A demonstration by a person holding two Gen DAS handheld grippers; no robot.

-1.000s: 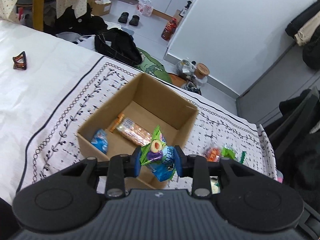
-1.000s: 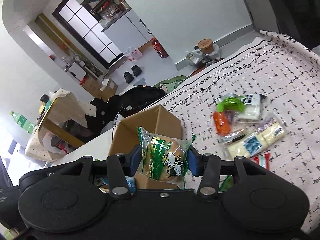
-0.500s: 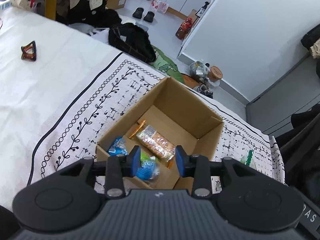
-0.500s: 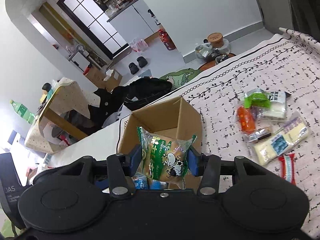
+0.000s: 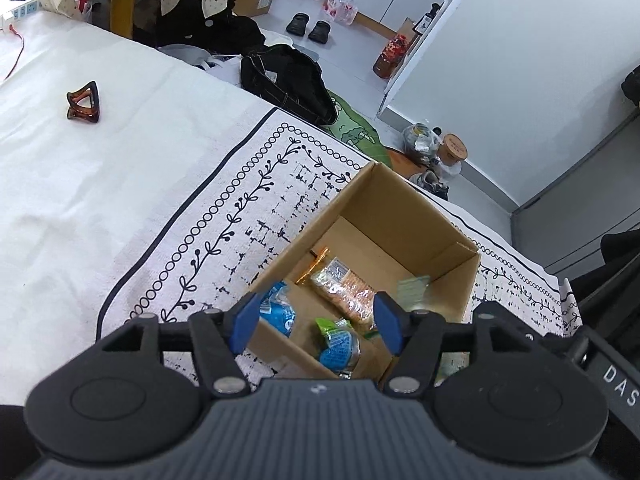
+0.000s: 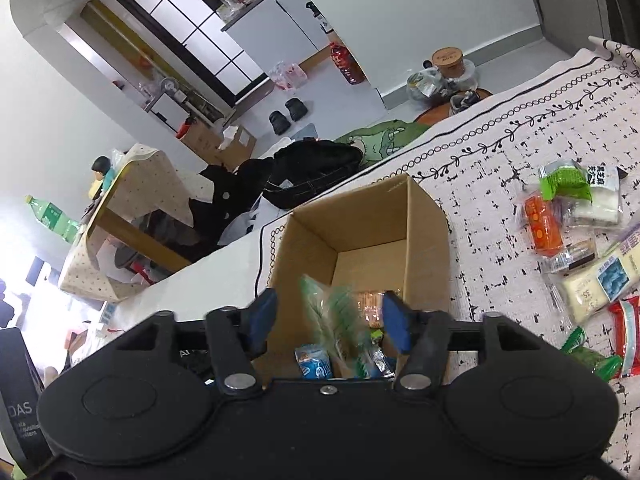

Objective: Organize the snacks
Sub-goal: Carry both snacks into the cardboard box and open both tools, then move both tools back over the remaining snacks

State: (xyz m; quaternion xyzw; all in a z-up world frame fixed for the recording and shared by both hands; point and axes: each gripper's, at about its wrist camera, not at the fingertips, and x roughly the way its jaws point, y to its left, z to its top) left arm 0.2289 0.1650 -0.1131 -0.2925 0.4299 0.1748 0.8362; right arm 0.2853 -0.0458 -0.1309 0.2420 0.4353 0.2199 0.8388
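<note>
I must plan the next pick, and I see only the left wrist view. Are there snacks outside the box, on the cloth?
Observer: Yes. The right wrist view shows a pile of snacks lying on the patterned cloth, apart from the box, on its right side in that view.
Operator: Is the right gripper holding something?
Observer: No. The right gripper is open. A green packet shows blurred between its fingers, over the box.
Operator: Which snack in the pile is nearest to the box?
Observer: An orange packet, at the edge of the pile that faces the box.
</note>
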